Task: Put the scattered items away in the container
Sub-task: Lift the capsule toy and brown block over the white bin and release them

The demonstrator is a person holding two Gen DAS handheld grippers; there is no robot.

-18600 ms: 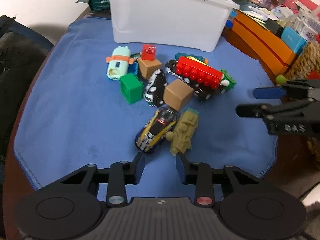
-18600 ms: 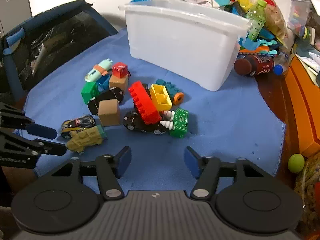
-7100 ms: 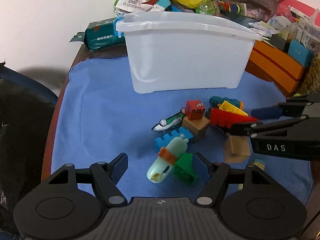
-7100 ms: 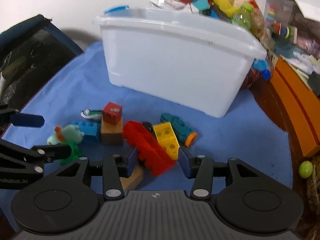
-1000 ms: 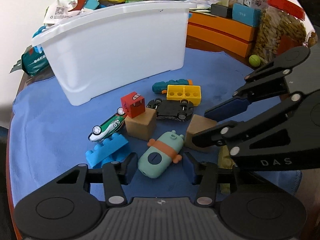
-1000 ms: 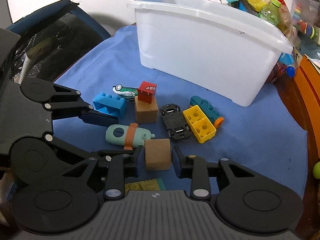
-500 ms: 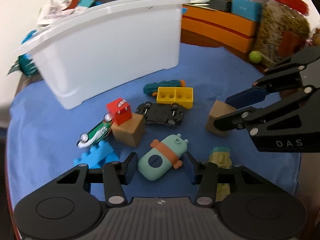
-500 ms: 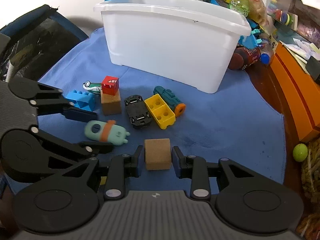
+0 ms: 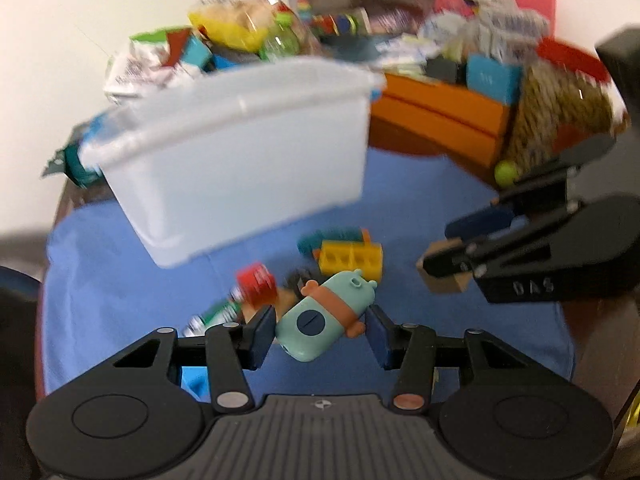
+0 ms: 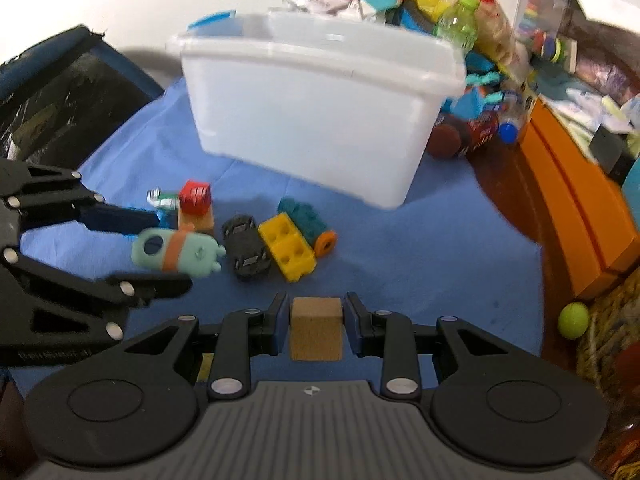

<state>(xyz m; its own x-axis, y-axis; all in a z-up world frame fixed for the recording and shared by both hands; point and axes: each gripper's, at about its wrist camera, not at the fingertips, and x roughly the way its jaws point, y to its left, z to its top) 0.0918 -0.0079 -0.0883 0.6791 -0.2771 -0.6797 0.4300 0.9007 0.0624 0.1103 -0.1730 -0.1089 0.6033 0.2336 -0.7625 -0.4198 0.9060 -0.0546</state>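
My left gripper [image 9: 322, 330] is shut on a mint toy with an orange band [image 9: 326, 320], lifted above the blue cloth; it also shows in the right wrist view [image 10: 176, 254]. My right gripper [image 10: 316, 322] is shut on a brown wooden cube [image 10: 316, 328], also raised, seen in the left wrist view [image 9: 444, 266]. The white bin [image 10: 316, 120] stands at the back of the cloth. In front of it lie a yellow brick [image 10: 286, 252], a teal toy [image 10: 306, 216], an overturned black car [image 10: 246, 252], and a red cube [image 10: 195, 196] on a brown cube.
Snack bags and bottles [image 10: 440, 12] pile behind the bin. Orange boxes [image 10: 576, 208] line the right side. A green ball [image 10: 574, 320] lies off the cloth at right. A dark chair [image 10: 60, 92] stands at left. A blue brick [image 9: 192, 380] lies under my left gripper.
Both grippers have risen from the cloth with their toys and moved toward the bin. The mint toy and the brown cube left the cloth.
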